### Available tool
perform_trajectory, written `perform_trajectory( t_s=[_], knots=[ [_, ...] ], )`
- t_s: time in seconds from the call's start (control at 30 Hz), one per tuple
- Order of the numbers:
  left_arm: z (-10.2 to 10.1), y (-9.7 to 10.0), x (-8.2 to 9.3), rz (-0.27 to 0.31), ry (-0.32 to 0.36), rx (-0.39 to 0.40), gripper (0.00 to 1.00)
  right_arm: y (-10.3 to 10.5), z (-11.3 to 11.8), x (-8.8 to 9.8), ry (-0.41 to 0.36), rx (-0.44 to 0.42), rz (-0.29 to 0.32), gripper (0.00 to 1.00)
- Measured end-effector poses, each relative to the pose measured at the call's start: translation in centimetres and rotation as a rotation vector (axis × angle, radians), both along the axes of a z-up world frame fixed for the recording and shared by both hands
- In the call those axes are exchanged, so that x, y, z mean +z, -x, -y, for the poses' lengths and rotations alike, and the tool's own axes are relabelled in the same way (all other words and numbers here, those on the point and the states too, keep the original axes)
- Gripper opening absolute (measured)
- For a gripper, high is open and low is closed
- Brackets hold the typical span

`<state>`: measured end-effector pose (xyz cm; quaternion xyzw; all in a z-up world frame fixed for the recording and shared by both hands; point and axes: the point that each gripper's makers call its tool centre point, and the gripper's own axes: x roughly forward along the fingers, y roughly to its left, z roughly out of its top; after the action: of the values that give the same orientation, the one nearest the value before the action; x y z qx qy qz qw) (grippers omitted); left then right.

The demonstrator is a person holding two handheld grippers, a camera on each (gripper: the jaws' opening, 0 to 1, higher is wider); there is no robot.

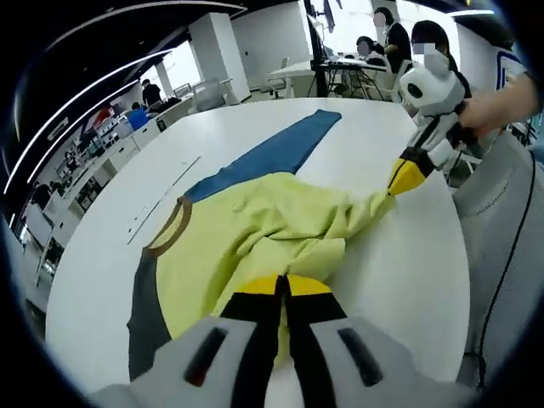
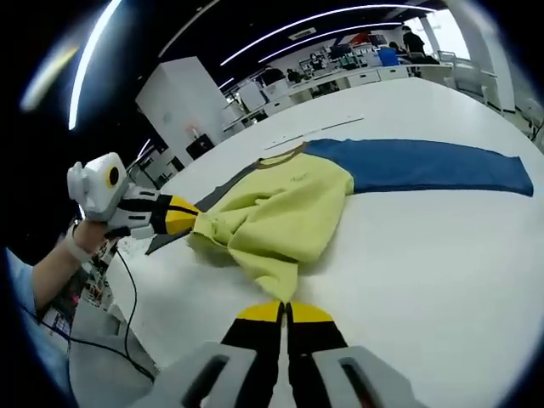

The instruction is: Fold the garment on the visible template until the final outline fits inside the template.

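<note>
The shirt [image 1: 263,229] lies bunched on the white table [image 1: 408,280], its yellow body gathered between 2 grippers and 1 blue sleeve [image 1: 276,153] stretched flat toward the far edge. The left gripper [image 1: 283,285] is clenched on the near yellow hem; the right gripper [image 2: 283,310] is clenched on the opposite yellow edge.

Risks — uneven pull may twist the body, and bunched cloth may trap wrinkles, so the final outline spreads too wide. A slipped hem drops the fold.

No template outline can be made out on the table. The second sleeve is hidden under the gathered cloth.
</note>
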<state>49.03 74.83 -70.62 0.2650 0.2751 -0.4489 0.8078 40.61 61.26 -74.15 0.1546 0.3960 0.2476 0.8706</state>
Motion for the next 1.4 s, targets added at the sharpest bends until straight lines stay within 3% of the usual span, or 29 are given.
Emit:
perform_trajectory(
  t_s=[0.37,0.8,1.07,1.23,1.4],
  knots=[
    [0.6,-1.5,-3.0,-0.062,-0.014,0.013,0.0,-0.2,0.3,-0.6,-0.008,-0.014,-0.027,0.0],
    [0.5,-1.6,-4.6,-0.091,0.003,0.045,0.0,-0.2,0.2,-1.0,-0.015,-0.018,-0.042,0.0],
    [0.5,-1.4,-3.3,-0.053,0.033,0.032,0.01,-0.2,0.1,-0.8,-0.015,-0.017,-0.042,0.0],
    [0.1,-1.3,-2.7,-0.024,0.039,0.036,0.16,-0.2,0.1,-0.9,-0.017,-0.017,-0.045,0.0],
    [-0.4,-1.0,-2.0,-0.012,0.063,0.059,0.24,0.0,0.0,-0.9,-0.018,-0.014,-0.046,0.0]
  ],
)
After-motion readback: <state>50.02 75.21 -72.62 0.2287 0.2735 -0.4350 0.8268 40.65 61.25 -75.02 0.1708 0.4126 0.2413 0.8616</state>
